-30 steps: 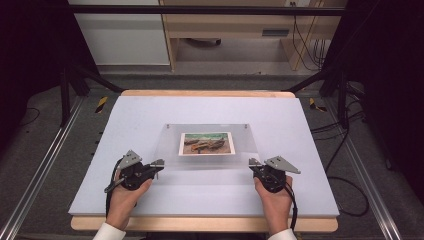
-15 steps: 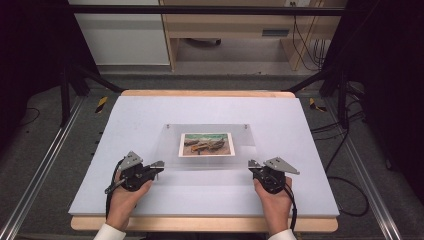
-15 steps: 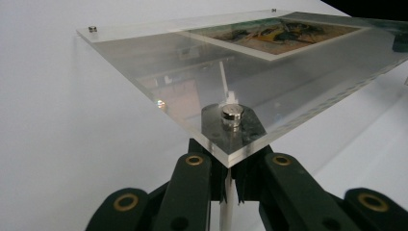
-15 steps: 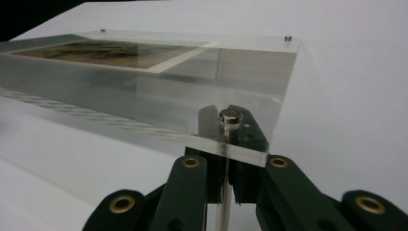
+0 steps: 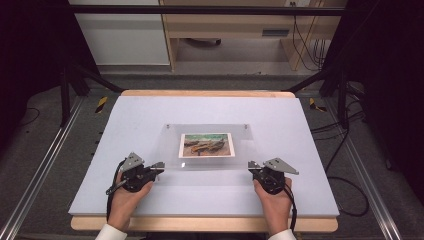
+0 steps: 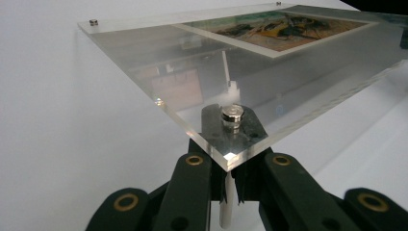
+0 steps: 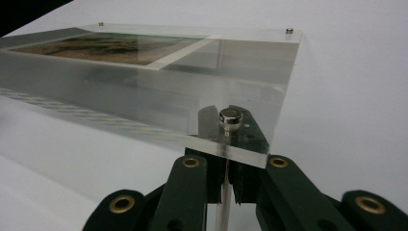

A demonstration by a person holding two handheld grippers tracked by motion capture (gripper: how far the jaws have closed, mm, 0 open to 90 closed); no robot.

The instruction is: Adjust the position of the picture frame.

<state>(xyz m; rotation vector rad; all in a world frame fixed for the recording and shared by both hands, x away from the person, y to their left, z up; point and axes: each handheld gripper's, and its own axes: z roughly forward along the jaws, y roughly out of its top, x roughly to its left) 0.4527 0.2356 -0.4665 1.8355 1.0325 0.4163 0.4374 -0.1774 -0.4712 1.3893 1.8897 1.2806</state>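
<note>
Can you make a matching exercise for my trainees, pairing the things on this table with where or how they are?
Things:
1. clear acrylic picture frame
2. painted landscape print
3. left gripper
4. silver metal corner stud

States:
a. shut at the frame's near left corner
b. sandwiched in the frame's middle
c. lies on the white table
d. sits above the right gripper's jaws

Pairs: 1-c, 2-b, 3-a, 4-d

Am holding left hand-held gripper (image 5: 159, 166) and right hand-held gripper (image 5: 251, 165) low, wrists resting level, forearms reaching forward; both jaw pairs clamping tight on thin post beneath.
</note>
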